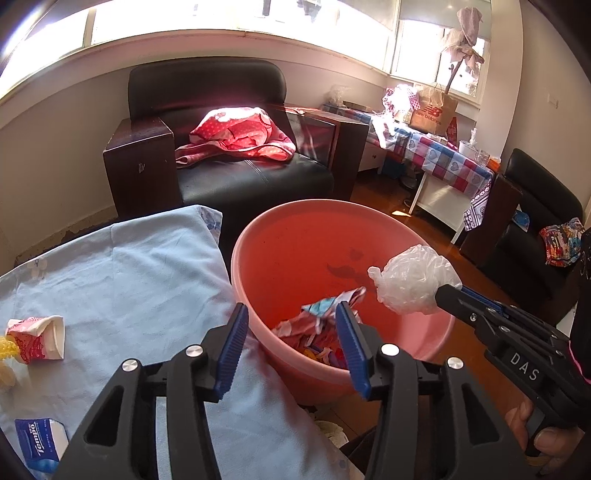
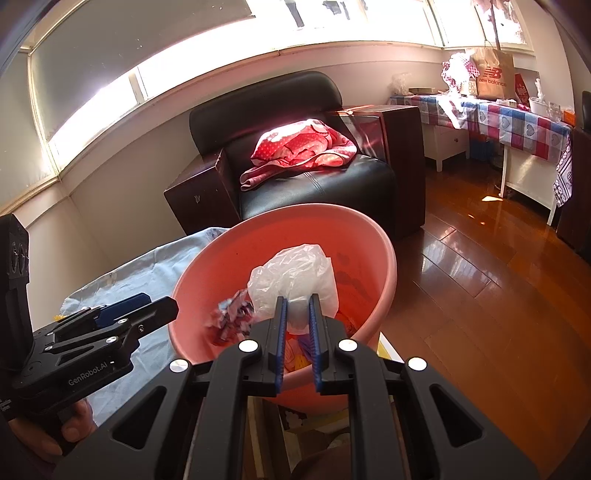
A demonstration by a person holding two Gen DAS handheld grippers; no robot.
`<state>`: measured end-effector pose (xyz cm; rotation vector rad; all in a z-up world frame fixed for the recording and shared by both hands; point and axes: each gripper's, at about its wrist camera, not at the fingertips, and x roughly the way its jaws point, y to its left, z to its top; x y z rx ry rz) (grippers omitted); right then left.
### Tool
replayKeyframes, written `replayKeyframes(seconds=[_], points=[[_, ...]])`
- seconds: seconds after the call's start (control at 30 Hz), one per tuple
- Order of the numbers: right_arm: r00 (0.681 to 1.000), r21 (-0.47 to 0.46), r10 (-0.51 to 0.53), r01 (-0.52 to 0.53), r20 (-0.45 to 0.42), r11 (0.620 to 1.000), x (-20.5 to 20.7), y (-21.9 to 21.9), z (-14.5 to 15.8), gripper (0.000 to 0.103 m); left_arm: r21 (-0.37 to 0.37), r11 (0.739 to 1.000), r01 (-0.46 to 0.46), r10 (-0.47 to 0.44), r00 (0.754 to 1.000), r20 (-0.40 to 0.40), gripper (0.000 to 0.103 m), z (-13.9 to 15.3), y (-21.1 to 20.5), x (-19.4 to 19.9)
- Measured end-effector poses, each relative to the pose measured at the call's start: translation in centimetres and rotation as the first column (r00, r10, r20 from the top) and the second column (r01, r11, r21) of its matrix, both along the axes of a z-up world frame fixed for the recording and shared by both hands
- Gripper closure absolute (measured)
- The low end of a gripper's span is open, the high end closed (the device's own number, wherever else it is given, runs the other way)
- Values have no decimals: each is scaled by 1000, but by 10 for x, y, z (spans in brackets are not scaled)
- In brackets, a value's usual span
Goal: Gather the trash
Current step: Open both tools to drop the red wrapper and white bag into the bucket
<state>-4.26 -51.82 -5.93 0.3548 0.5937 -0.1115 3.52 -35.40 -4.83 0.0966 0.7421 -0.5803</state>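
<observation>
My right gripper (image 2: 298,308) is clenching one crumpled clear plastic bag (image 2: 295,282) above the round pink plastic basin (image 1: 255,236); my left gripper (image 1: 291,325) is hanging released, empty, over its rim.

Strong daylight floods in from the windows (image 1: 236,14) along the top of both frames, blown out to white, throwing glare on the armchair (image 2: 317,173) and floor (image 2: 480,258), while fisheye bending curves the edges and darkens the corners.
</observation>
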Motion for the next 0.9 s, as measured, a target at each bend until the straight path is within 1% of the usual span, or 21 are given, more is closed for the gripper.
replayKeyframes(seconds=[0.1, 0.3, 0.47, 0.53, 0.6, 0.67, 0.9], points=[[1000, -1, -1, 1, 1, 1000, 1, 1, 0, 91, -14, 1000, 2, -2, 1000, -4, 51, 4, 4, -2], [1000, 9, -1, 0, 4, 1000, 2, 1, -1, 91, -37, 999, 2, -2, 1000, 2, 51, 13, 15, -11], [999, 38, -6, 8, -47, 999, 10, -1, -7, 90, -39, 999, 15, -14, 1000, 14, 49, 19, 28, -26], [998, 61, -4, 7, -60, 998, 12, -3, -10, 88, -41, 999, 14, -13, 1000, 20, 47, 21, 34, -32], [998, 67, -5, 9, -64, 998, 12, -1, -12, 81, -49, 999, 15, -14, 1000, 17, 47, 23, 40, -36], [998, 59, -5, 9, -63, 998, 12, 1, -12, 77, -53, 998, 19, -19, 1000, 14, 47, 24, 47, -40], [998, 42, 21, -19, -59, 999, 8, 13, -4, 76, -57, 998, 19, -18, 1000, 23, 45, 29, 71, -57]])
